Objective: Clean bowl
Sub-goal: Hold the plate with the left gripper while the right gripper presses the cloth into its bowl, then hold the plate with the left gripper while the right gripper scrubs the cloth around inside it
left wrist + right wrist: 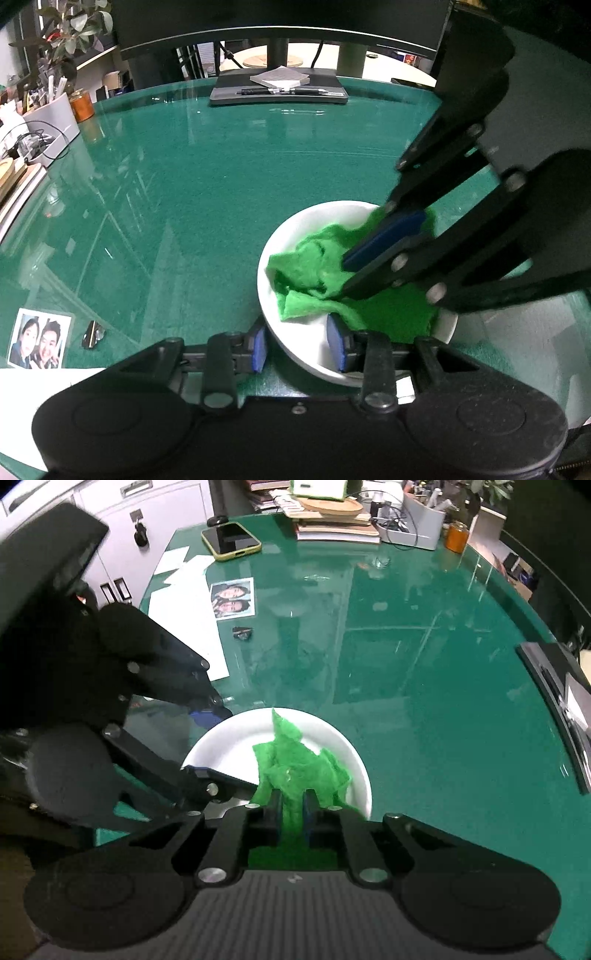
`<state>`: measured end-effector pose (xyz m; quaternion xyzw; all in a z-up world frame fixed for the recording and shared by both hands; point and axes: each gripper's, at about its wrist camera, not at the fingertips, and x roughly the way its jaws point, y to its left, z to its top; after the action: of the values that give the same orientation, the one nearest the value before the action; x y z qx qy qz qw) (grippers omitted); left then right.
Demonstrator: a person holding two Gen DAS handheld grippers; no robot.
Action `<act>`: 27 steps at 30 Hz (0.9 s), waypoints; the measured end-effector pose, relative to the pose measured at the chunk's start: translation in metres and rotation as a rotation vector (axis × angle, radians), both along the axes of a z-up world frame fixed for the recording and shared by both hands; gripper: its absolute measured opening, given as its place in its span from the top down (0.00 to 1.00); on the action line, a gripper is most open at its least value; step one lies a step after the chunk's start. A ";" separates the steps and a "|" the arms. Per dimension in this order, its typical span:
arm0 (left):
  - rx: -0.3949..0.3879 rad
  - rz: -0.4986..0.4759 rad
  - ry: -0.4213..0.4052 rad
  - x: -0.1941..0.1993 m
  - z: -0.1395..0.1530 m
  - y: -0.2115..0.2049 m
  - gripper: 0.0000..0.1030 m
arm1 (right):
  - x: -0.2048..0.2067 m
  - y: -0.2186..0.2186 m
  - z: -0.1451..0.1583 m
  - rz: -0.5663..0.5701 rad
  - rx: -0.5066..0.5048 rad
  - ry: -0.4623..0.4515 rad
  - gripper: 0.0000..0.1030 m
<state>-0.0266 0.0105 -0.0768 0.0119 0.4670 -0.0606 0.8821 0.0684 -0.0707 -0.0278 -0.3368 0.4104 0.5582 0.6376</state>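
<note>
A round white ceramic bowl sits on the green glass-topped desk, and every other place here is told from that bowl. Inside it lies a crumpled bright green cloth, bunched toward the side nearest the right gripper and reaching up to the rim there.

The left gripper straddles the bowl's near rim: one blue pad is outside the wall and the other is inside, with the white wall between them. The pads sit close against the wall, so the left tool grips the bowl's rim and steadies it.

The right gripper comes down into the bowl from the opposite side. In the right wrist view a fold of the green cloth runs up between its two blue-lined fingers, which stand only narrowly apart and pinch the fabric; the rest of the cloth fans out ahead of them across the bowl's floor.

Beyond the bowl, at the far edge of the desk, a grey monitor base carries a pen and a pad of paper. Left of the bowl lie a small printed photograph, a small dark clip and white paper sheets; farther off rests a smartphone in a yellow-green case.
</note>
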 end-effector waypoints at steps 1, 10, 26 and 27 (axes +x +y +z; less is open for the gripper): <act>0.008 -0.005 -0.001 0.000 0.000 -0.001 0.67 | -0.002 0.003 -0.004 0.010 0.003 -0.016 0.84; 0.028 -0.010 0.000 0.000 0.001 -0.002 0.64 | -0.012 0.016 -0.006 -0.005 -0.039 -0.128 0.97; 0.044 -0.053 0.037 0.003 0.002 -0.004 0.72 | 0.000 0.032 -0.004 -0.003 -0.088 -0.071 0.97; 0.045 -0.051 0.037 0.002 0.002 -0.003 0.72 | -0.004 0.035 -0.006 0.005 -0.060 -0.080 0.96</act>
<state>-0.0244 0.0073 -0.0746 0.0425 0.4840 -0.0725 0.8710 0.0645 -0.0355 -0.0338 -0.3789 0.4004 0.5334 0.6415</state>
